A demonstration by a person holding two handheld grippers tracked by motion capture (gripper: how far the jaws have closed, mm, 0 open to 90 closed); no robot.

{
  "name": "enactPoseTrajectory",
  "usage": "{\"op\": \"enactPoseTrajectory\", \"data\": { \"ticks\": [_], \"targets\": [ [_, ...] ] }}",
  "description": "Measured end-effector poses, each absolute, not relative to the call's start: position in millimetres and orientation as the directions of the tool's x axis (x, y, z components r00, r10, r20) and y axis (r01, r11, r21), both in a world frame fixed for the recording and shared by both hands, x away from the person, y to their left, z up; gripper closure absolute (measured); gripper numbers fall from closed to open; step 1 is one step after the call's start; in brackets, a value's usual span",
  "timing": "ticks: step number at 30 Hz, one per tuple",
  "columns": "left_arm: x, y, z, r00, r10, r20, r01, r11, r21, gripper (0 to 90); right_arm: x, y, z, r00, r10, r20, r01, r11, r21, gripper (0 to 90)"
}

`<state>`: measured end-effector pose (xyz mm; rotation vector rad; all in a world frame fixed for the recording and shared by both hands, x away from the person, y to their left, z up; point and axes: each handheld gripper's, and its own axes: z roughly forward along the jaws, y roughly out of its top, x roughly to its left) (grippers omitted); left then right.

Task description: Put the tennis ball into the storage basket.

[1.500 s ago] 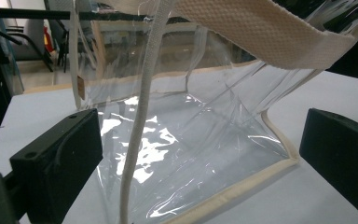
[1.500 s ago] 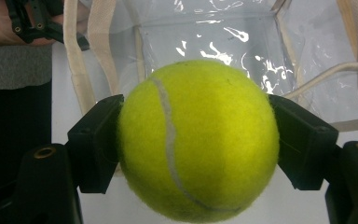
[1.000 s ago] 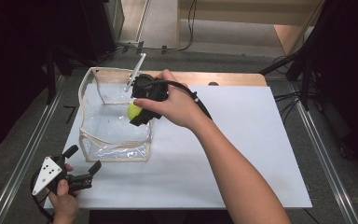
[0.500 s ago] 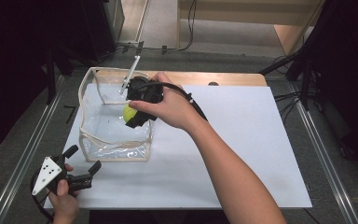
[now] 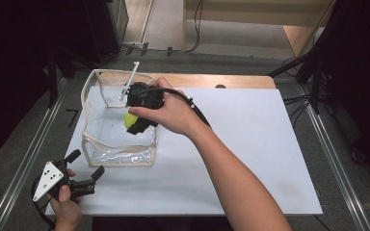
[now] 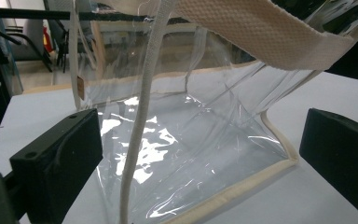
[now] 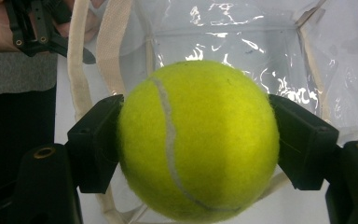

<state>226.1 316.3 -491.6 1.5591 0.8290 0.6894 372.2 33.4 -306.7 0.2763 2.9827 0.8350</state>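
On the white tabletop [image 5: 250,159], toward its left far corner, stands a clear plastic bag [image 5: 107,132] with cream fabric trim and cream webbing handles, its mouth open upward; its transparent floor looks bare, with glare on the plastic and the white surface showing through; a thin white stick-like piece [image 5: 129,81] juts up at its far rim, too small to identify. Over the bag's right side hang the right tongs [image 5: 134,121], held in the person's right hand [image 5: 171,113], clamped on a yellow-green tennis ball [image 7: 198,140]; in the right gripper view the two black pads press on the ball's sides and the bag's open interior lies beyond it, so the ball sits at the bag's mouth, not resting on its floor. Near the tabletop's front left corner the left tongs [image 5: 84,168] rest in the left hand [image 5: 67,211], jaws apart and holding nothing, pointed at the bag's near wall. A small tan tag [image 6: 80,87] is sewn on a bag seam; no writing can be read on it, and the ball's visible face shows only its white seam.
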Motion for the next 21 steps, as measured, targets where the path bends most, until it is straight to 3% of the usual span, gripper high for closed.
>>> {"op": "enactPoseTrajectory", "data": {
  "ticks": [21],
  "targets": [
    [226.2,316.6,-491.7,0.574,0.819,-0.022,0.129,-0.064,0.99,0.0,371.9,41.3,-316.0,-0.987,0.16,-0.005,0.136,0.851,0.508,22.5]
  ]
}}
